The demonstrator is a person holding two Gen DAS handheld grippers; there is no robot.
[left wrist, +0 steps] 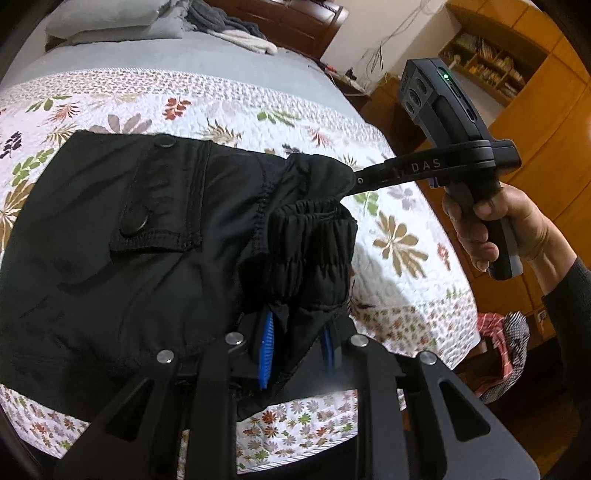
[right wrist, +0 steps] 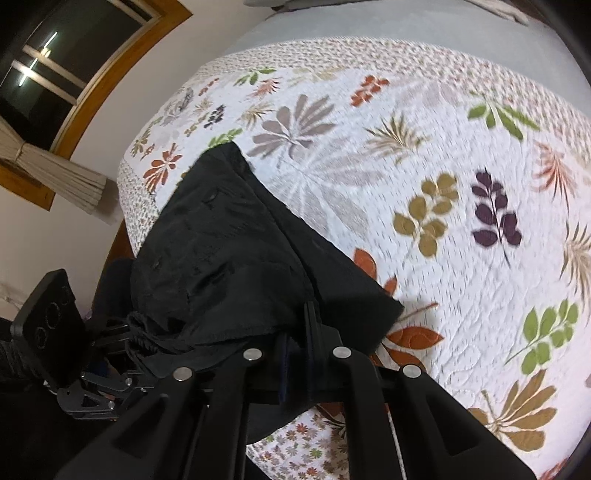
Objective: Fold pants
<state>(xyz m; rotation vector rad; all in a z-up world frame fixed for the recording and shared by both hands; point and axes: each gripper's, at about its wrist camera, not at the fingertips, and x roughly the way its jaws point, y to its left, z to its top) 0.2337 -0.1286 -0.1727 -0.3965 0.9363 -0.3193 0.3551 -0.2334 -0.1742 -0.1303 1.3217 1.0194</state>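
Note:
Black pants (left wrist: 122, 236) lie spread on the floral quilt (left wrist: 229, 114), a buttoned pocket flap facing up. In the left wrist view my left gripper (left wrist: 297, 332) is shut on the gathered elastic band (left wrist: 314, 251) of the pants, with black cloth pinched between its blue pads (left wrist: 266, 343). Further right, a hand holds my right gripper (left wrist: 356, 181), shut on a bunched edge of the same cloth. From the right wrist view the pants (right wrist: 229, 251) hang lifted over the bed's near corner, my right gripper (right wrist: 299, 332) clamped on their hem. My left gripper (right wrist: 129, 343) sits at the lower left, its tips buried in cloth.
The bed's quilt (right wrist: 443, 184) stretches wide to the right of the pants. Pillows and grey bedding (left wrist: 155, 22) lie at the headboard end. Wooden cabinets (left wrist: 535, 122) and a striped cloth heap (left wrist: 498, 343) stand beside the bed. A window with a curtain (right wrist: 62, 173) is at left.

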